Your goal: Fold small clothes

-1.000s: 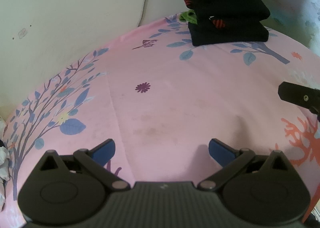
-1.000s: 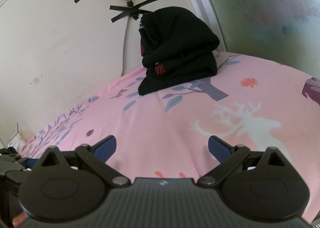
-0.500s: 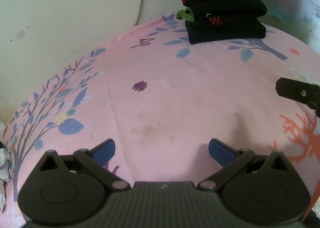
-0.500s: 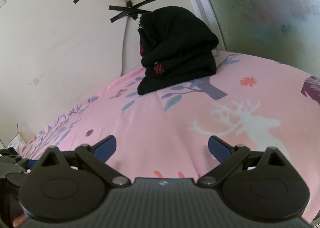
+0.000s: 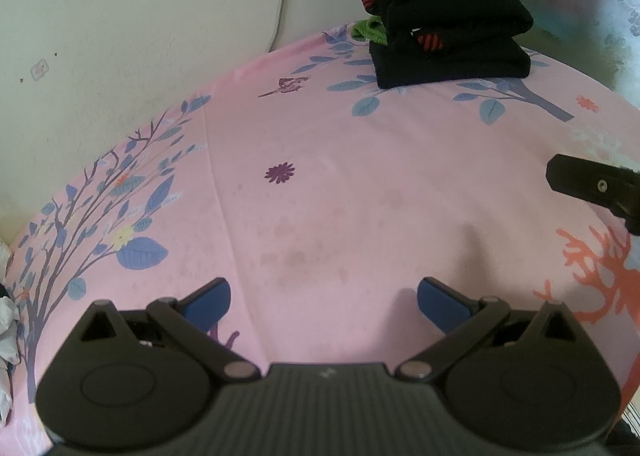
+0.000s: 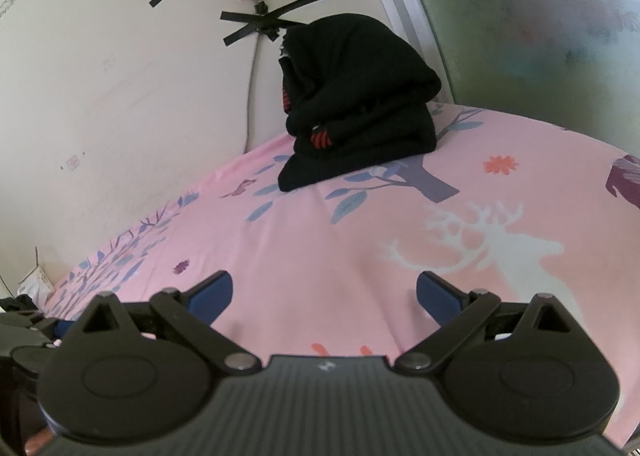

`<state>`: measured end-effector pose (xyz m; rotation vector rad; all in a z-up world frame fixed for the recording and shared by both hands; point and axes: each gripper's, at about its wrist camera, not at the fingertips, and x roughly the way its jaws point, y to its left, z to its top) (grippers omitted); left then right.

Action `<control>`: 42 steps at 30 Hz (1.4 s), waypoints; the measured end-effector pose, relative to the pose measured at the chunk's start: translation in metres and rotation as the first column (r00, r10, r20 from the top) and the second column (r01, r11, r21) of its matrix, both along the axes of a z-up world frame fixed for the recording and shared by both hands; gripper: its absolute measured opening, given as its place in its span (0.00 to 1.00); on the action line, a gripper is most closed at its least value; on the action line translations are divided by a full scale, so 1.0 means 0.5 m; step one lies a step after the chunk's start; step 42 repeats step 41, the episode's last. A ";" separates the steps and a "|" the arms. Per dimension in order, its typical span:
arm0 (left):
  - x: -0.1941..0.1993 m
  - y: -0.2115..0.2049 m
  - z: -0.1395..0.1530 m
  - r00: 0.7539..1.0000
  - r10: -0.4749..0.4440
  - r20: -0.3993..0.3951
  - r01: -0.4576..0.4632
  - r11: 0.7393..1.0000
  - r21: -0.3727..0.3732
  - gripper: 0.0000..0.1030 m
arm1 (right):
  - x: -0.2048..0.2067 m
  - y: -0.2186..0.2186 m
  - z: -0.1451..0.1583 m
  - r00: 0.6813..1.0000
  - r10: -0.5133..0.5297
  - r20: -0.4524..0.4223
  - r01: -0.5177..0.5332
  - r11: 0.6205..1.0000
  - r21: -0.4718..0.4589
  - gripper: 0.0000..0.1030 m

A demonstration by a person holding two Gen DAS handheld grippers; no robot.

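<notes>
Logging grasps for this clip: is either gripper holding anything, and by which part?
Nothing is held. The left gripper and right gripper are both open over the pink sheet.

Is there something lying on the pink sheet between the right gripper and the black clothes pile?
Nothing visible. From the open right gripper to the black clothes pile by the wall, only bare pink sheet shows.

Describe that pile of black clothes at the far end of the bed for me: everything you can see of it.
The pile of black folded clothes sits on the pink printed bedsheet at its far edge, leaning against the cream wall near the frosted glass door. It looks like soft knit fabric, stacked in several thick layers, the top one humped and slumping. Small red-striped patches show on its left side. A green cloth peeks out behind it. Neither gripper touches it.
</notes>
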<state>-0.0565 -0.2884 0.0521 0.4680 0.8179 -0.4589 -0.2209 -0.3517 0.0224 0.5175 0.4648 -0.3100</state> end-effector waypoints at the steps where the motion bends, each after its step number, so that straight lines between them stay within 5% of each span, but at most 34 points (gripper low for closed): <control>1: 0.000 0.000 0.000 1.000 0.000 0.000 0.000 1.000 0.001 1.00 | 0.000 0.000 0.000 1.000 0.000 0.000 0.000 1.000 0.000 0.89; 42: -0.001 0.024 0.002 0.998 -0.025 -0.049 0.022 0.998 -0.059 1.00 | 0.006 0.011 0.003 1.000 0.027 0.003 -0.027 0.999 -0.018 0.89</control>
